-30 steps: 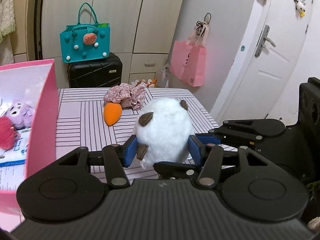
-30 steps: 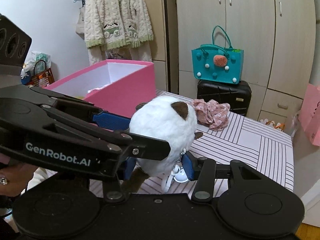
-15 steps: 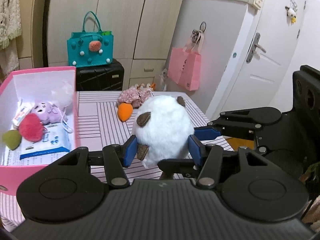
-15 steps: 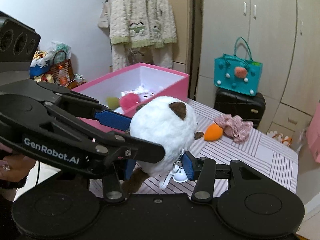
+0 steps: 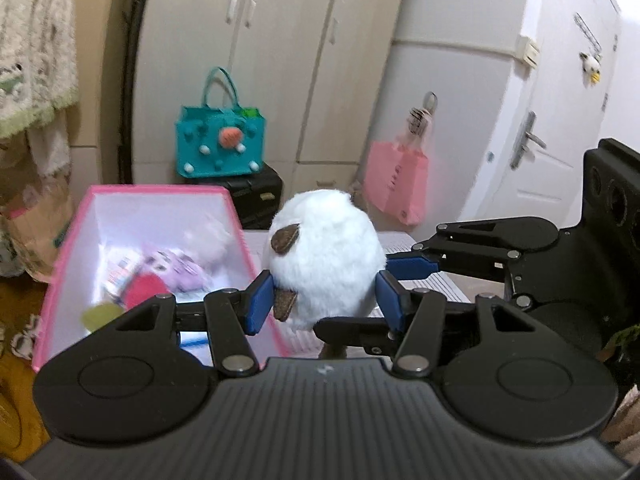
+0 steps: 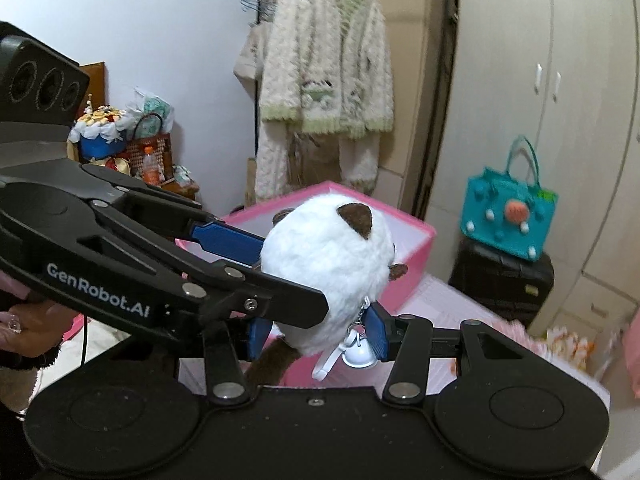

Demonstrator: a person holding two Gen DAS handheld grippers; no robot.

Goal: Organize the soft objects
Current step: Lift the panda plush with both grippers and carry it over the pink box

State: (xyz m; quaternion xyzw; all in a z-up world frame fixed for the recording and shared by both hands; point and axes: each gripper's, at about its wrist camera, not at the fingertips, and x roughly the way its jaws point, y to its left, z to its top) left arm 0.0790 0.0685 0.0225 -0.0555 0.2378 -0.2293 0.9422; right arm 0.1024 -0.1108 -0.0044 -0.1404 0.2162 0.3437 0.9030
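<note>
Beside the pink box, up in the air: white plush ball pinched from both sides, left gripper and right gripper each closed on its fluff. Carrying step, by the look of it; next, swing left over the near wall, then let go. Plenty of open room inside among the small plush toys; rim close below.

Both hand-held grippers, right and left, clamp white plush; pink box behind.
</note>
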